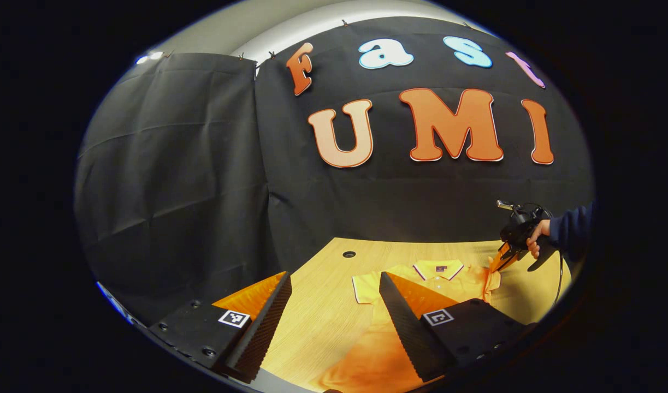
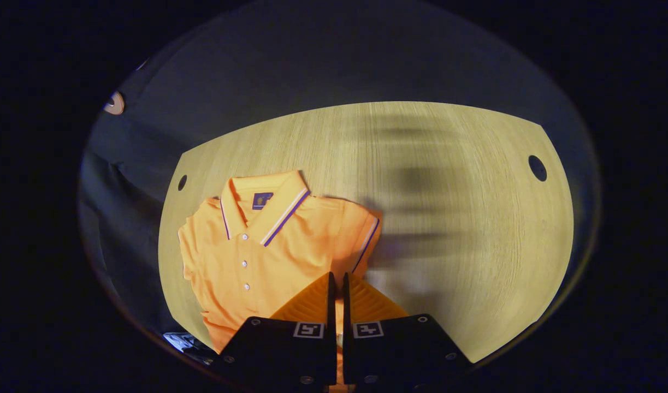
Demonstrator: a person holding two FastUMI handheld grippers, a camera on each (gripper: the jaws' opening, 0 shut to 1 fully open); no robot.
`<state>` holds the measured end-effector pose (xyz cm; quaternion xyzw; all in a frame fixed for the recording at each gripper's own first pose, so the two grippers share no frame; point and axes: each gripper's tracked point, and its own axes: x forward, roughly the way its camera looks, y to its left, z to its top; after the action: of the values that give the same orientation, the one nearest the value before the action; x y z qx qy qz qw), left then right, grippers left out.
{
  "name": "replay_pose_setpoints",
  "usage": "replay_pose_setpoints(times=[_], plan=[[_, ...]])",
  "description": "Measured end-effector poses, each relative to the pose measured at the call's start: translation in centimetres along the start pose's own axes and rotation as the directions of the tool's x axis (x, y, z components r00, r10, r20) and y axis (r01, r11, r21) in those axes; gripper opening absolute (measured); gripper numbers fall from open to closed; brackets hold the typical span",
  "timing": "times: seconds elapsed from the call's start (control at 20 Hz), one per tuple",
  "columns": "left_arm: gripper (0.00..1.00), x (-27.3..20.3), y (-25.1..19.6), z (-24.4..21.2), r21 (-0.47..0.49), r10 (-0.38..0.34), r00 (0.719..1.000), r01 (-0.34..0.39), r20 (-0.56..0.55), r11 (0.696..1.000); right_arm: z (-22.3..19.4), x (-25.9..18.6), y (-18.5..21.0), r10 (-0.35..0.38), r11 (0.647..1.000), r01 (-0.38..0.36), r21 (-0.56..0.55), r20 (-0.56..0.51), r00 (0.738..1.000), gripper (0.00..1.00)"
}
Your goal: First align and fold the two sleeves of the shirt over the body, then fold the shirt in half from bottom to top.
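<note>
Shirt [image 2: 257, 256]: one, an orange polo, flat on the wooden counter [image 2: 465, 229], collar [image 2: 262, 204] at the far end, hem toward the near edge, so its long axis runs near-to-far. In the right gripper view the right hand-held gripper [image 2: 336, 284] sits over the shirt's near right part, fingers brought together with only a thin slit between them; whether cloth is pinched there I cannot tell. The striped sleeve cuff [image 2: 368, 240] lies just beyond and slightly right of its tips, already drawn in against the body. In the left gripper view the left hand-held gripper [image 1: 334, 289] has fingers spread wide apart, holding nothing, the shirt ahead and to its right, with one short sleeve [image 1: 365, 288] still lying out flat between the fingers. Judgement: the left one is nearer that unfolded sleeve. Count: one shirt, two sleeves, two hand-held grippers, one hand [image 1: 535, 240] seen far right.
</note>
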<state>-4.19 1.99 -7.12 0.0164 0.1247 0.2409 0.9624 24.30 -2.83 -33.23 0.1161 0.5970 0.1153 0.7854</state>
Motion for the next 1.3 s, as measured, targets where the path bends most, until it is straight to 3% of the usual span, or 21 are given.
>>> replay_pose_setpoints(times=[0.7,0.8,0.9,1.1,1.15,1.25,1.3], plan=[[0.99,-0.7,1.1,-1.3,0.008,0.052,0.998,-0.051,-0.035,0.999,-0.3,3.4,6.0,0.083,0.995,-0.084,-0.045,-0.038,0.996,0.05],[0.99,-0.6,1.2,-1.2,0.019,0.048,0.998,-0.048,-0.033,0.999,-0.5,3.5,7.3,0.127,0.991,-0.129,-0.044,-0.044,0.991,0.07],[0.99,0.0,1.0,-1.2,0.022,0.032,0.999,-0.031,-0.036,0.999,-0.7,2.8,8.7,0.184,0.982,-0.185,-0.031,-0.054,0.982,0.16],[0.99,3.1,0.4,-2.1,-0.017,-0.040,0.997,0.039,-0.072,0.999,-0.8,2.1,8.5,0.152,0.984,-0.153,-0.087,-0.013,0.988,0.37],[1.00,4.2,0.2,-2.2,-0.031,-0.063,0.995,0.061,-0.083,0.998,-0.8,1.7,8.6,0.152,0.984,-0.151,-0.092,0.001,0.988,0.52],[0.99,6.7,0.0,-2.3,-0.052,-0.113,0.989,0.109,-0.093,0.993,-1.0,0.8,8.5,0.137,0.987,-0.133,-0.087,0.033,0.990,0.71],[0.99,8.0,-0.1,-2.8,-0.057,-0.138,0.985,0.133,-0.102,0.990,-1.1,0.5,8.6,0.128,0.989,-0.124,-0.082,0.051,0.990,0.74]])
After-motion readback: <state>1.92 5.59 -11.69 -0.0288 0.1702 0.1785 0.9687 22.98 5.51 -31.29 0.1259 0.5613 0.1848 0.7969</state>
